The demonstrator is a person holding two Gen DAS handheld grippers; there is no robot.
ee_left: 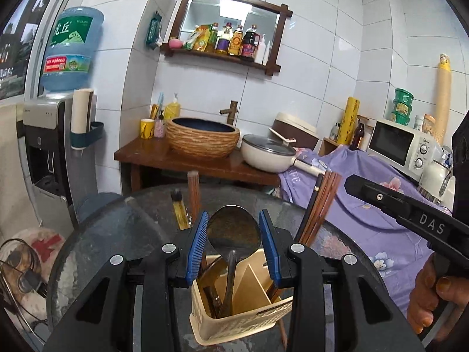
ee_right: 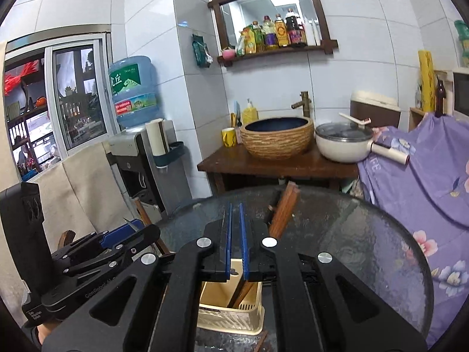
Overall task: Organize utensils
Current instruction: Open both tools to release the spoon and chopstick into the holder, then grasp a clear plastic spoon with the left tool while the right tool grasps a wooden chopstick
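A large metal spoon (ee_left: 233, 228) sits between the blue pads of my left gripper (ee_left: 234, 213), bowl forward and handle running back toward the camera; the gripper is shut on it. Below it a beige utensil holder (ee_left: 243, 318) stands on the round glass table (ee_left: 117, 234). Brown chopsticks (ee_left: 319, 205) lean out of its right side. In the right wrist view my right gripper (ee_right: 235, 228) is shut with nothing in it, above the holder (ee_right: 231, 316) and the chopsticks (ee_right: 284, 211). The left gripper (ee_right: 132, 227) is at its left, the spoon's edge showing.
Behind the table a wooden stand carries a woven basin (ee_left: 202, 139) and a white lidded pan (ee_left: 268, 152). A purple floral cloth (ee_left: 381, 205) covers the counter at the right, with a microwave (ee_left: 401, 143). A water dispenser (ee_left: 49, 152) stands at the left.
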